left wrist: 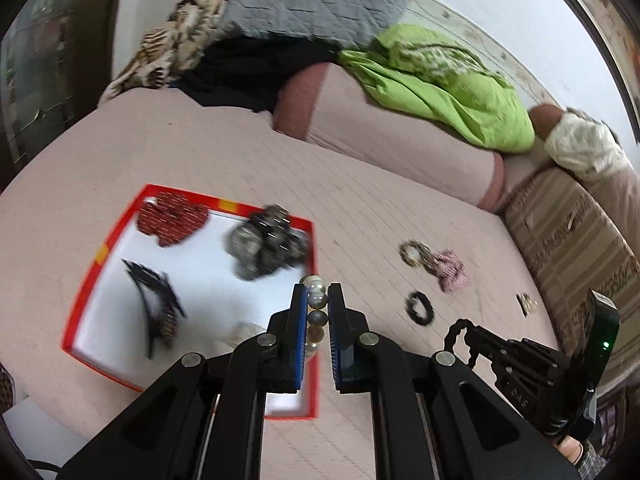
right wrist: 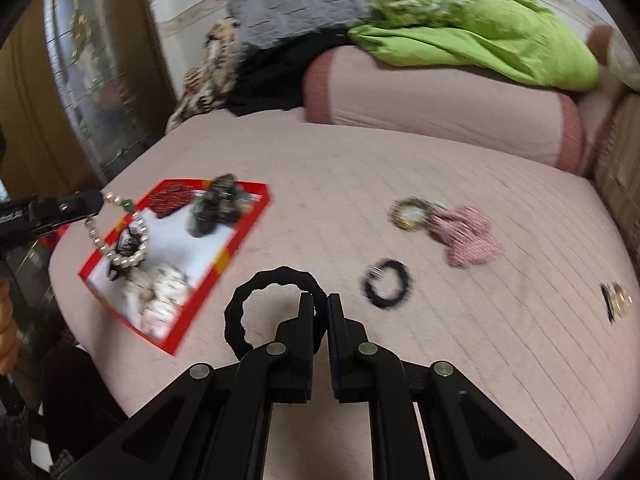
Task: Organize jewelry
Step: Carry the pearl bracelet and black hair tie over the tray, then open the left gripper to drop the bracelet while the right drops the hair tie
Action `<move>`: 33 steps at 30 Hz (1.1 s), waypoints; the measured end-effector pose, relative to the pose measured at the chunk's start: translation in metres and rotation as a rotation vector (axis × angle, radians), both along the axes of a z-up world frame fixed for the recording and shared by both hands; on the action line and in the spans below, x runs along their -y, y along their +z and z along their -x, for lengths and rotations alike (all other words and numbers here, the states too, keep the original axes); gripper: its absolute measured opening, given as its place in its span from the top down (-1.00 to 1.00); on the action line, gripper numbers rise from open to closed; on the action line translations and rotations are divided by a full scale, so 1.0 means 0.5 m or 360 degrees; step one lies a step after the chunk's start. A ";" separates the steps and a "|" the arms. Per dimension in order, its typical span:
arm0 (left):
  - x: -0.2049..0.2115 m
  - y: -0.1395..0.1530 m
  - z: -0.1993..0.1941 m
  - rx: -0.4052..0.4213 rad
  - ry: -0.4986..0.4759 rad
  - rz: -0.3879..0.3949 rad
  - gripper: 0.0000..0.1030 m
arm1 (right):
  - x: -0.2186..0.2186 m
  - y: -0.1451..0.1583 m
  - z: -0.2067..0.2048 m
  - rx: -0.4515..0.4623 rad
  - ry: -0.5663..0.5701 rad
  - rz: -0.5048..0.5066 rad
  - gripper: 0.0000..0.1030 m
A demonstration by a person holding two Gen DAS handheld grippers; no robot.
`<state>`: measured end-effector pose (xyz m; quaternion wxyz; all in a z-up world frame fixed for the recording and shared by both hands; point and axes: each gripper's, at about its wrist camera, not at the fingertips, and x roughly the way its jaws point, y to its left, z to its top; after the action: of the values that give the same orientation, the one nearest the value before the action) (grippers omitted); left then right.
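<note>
My left gripper (left wrist: 318,300) is shut on a pearl bracelet (left wrist: 316,304) and holds it above the near right edge of a red-rimmed white tray (left wrist: 116,236). In the right wrist view the bracelet (right wrist: 120,240) hangs over the tray (right wrist: 236,236) from the left gripper (right wrist: 102,202). My right gripper (right wrist: 319,304) is shut on a black scrunchie (right wrist: 256,292), held above the bed beside the tray. The right gripper also shows at the right of the left wrist view (left wrist: 460,330).
The tray holds a red scrunchie (left wrist: 172,216), a dark grey scrunchie (left wrist: 268,248) and a black hair clip (left wrist: 156,300). On the pink bedspread lie a black hair tie (right wrist: 386,284), a gold bangle (right wrist: 410,212), a pink scrunchie (right wrist: 468,240) and a gold clip (right wrist: 616,300). Pillows and a green blanket (right wrist: 472,40) lie behind.
</note>
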<state>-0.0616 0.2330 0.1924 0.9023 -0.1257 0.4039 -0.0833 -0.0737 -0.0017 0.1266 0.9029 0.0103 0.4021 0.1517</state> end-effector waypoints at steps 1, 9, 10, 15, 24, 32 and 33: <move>-0.014 0.001 -0.009 -0.0007 0.0011 -0.0008 0.81 | -0.014 0.003 -0.005 -0.0003 0.0020 -0.0010 0.86; -0.085 -0.044 -0.096 -0.0117 0.0060 -0.0055 0.81 | -0.165 0.002 -0.088 -0.0064 0.0215 -0.0051 0.86; -0.092 -0.054 -0.109 -0.0136 0.0067 -0.0051 0.81 | -0.187 -0.006 -0.101 -0.0070 0.0233 -0.0034 0.86; -0.128 -0.111 -0.169 -0.0232 0.0121 -0.0050 0.81 | -0.266 -0.050 -0.163 -0.0141 0.0274 0.0012 0.86; -0.179 -0.172 -0.214 -0.0328 0.0223 -0.0114 0.81 | -0.347 -0.138 -0.218 -0.0273 0.0329 0.0086 0.84; -0.177 -0.159 -0.199 -0.0304 0.0263 -0.0134 0.80 | -0.351 -0.137 -0.194 -0.0209 0.0366 0.0148 0.57; -0.173 -0.152 -0.193 -0.0290 0.0267 -0.0145 0.77 | -0.346 -0.130 -0.189 -0.0196 0.0365 0.0144 0.43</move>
<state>0.0351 0.3193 0.1165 0.8705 -0.1248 0.4756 0.0226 0.0205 0.1716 0.0615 0.8528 -0.0670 0.4616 0.2347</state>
